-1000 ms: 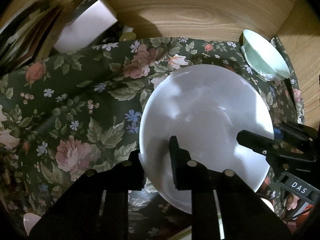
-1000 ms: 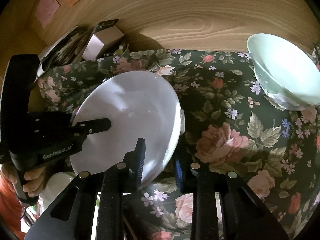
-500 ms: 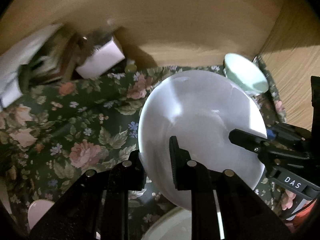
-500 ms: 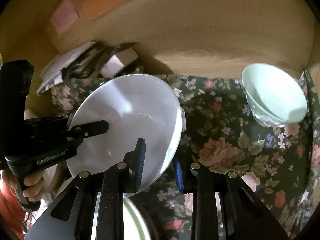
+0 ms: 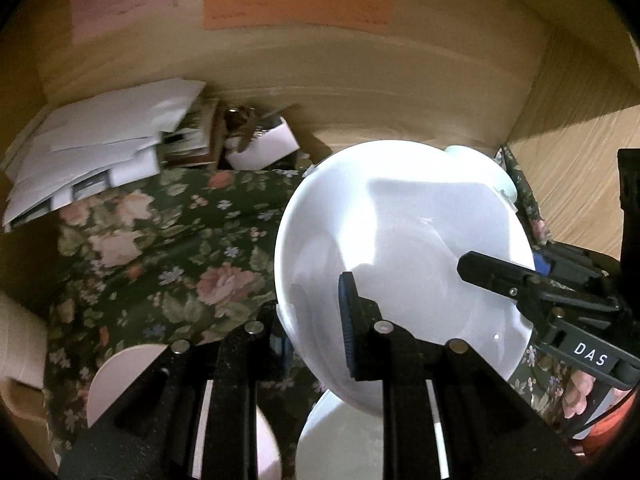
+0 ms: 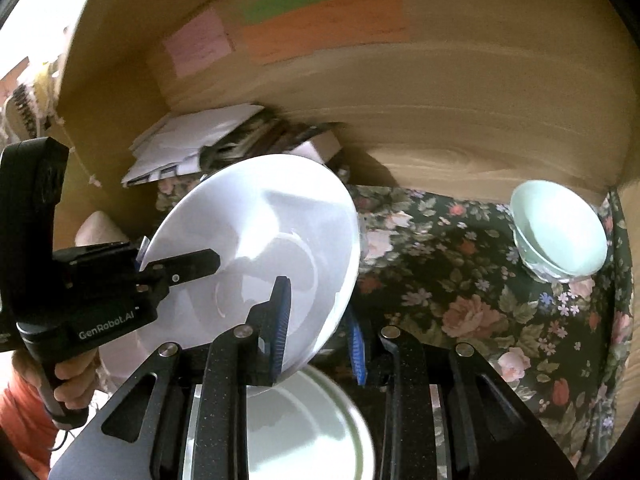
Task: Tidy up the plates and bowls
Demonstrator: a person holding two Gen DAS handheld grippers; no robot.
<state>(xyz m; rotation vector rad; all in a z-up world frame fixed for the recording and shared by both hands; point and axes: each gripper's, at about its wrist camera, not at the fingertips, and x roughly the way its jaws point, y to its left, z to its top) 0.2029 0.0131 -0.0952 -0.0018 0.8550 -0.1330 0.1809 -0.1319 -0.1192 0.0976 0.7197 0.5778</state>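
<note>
A large white plate (image 5: pixel 400 240) (image 6: pixel 260 240) hangs tilted above the floral tablecloth (image 5: pixel 180 264), held from two sides. My left gripper (image 5: pixel 312 316) is shut on its near rim, one finger on top and one beneath. My right gripper (image 6: pixel 320 332) is shut on the opposite rim, and in the left wrist view it reaches in from the right (image 5: pixel 500 276). The left gripper (image 6: pixel 180 268) also shows at the left of the right wrist view. A pale green bowl (image 6: pixel 560 236) stands at the back right corner, mostly hidden behind the plate in the left wrist view.
Below the lifted plate lies a white plate with a green rim (image 6: pixel 304 420) (image 5: pixel 340 440). A pink plate (image 5: pixel 120 376) sits at the near left. Papers and boxes (image 5: pixel 100 148) pile up at the back left against a wooden wall with sticky notes (image 6: pixel 320 28).
Both grippers have risen with the white plate between them. The green-rimmed plate and the pink plate have come into view underneath, and more of the back wall shows.
</note>
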